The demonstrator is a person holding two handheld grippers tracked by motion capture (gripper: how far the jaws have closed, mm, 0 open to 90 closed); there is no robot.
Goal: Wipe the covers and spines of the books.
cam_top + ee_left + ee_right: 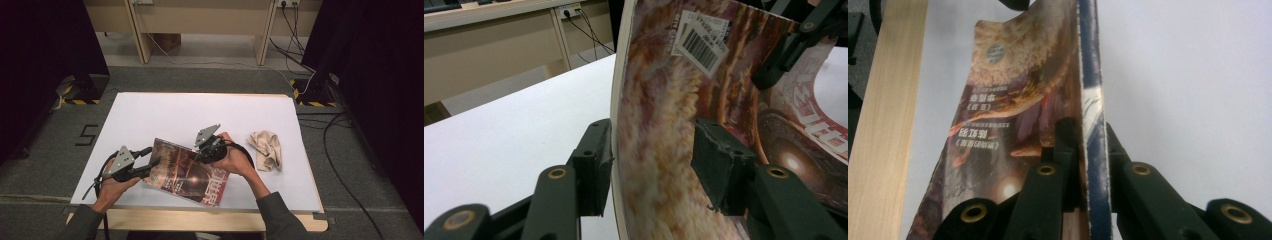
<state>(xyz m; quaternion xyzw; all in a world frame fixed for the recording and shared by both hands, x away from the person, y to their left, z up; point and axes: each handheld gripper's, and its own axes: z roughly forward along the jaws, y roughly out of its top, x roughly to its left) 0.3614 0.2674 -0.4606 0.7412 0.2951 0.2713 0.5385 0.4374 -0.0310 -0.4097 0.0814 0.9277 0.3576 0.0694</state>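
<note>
While the white counter (150,115) carries the magazine (187,172) near its front edge, my right hand-held gripper (204,152) pinches its cover edge. My left hand-held gripper (150,165) straddles the other edge, jaws apart. Thin, floppy and glossy, it seems best gripped near the spine.

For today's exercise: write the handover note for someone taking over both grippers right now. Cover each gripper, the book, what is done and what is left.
Right gripper: shut on the book, clamping its cover edge.
Left gripper: jaws open astride the book's opposite edge, right pad off the cover.
Book: at the near edge of the white table, partly lifted.
Cloth: lies apart, to the right.
Left: probably opening the cover.
</note>
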